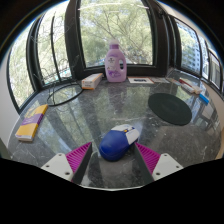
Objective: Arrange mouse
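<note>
I see one blue mouse [115, 146] on the glass tabletop [100, 115], sitting between my jaws, with its far end, which looks white or pale grey, reaching just past the fingertips. The gripper [111, 152] is spread wide: the magenta pad of the left finger [79, 154] and that of the right finger [149, 155] each stand off from the mouse with a visible gap, so nothing is clamped.

Around it, a round dark mat [171, 108] lies on the tabletop ahead and to the right, well apart from the mouse. Far ahead, near the window [115, 25], stands one pink jug-like bottle [116, 63] with a label; I cannot tell what is in it. Just left of the bottle lies a small flat box [92, 81]. A dark cable [62, 95] loops across the tabletop to the left, and nearer on that side lies a stack of flat items with yellow and purple on them [32, 120]. On the far right edge there are some small things, one with blue on it [201, 97], too small to name.

Nothing lies directly between the jaws and the mouse.
</note>
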A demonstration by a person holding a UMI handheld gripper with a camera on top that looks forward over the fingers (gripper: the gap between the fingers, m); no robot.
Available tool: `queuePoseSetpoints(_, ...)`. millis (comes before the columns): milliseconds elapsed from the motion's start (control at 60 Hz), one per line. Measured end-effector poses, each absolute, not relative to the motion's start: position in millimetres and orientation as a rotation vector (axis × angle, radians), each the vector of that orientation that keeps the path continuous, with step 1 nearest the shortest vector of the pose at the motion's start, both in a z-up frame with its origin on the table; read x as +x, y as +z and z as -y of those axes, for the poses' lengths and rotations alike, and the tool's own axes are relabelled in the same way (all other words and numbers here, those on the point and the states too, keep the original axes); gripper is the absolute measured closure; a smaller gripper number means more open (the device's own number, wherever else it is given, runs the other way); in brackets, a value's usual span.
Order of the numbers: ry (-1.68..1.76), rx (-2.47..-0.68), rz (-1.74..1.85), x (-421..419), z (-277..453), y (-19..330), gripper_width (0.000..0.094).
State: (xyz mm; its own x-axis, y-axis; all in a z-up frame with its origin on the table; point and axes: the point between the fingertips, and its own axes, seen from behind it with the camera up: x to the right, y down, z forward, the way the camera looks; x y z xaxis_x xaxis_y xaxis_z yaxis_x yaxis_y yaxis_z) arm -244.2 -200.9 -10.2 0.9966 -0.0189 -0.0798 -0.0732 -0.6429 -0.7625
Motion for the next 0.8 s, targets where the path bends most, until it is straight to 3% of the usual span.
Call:
queuePoseSetpoints(233,0.058,-2.262,-0.068,-256.7,155.0,-12.6,0.0113)
queuePoseSetpoints(300,0.023,-2.265,-0.057,-256.4,147.4,-14.0,0.0226)
queuePoseSetpoints(367,-0.052,-2.265,-0.048,-247.4,141.7,-16.2,0.0398)
queuePoseSetpoints(650,0.009,-2.269,0.025,-257.5,137.5,-13.3,0.0577)
queuePoseSetpoints(733,0.060,-2.238,0.073,-265.1,127.1,6.0,0.0578)
queuePoseSetpoints(800,0.111,-2.158,0.101,-271.6,108.1,50.4,0.0578)
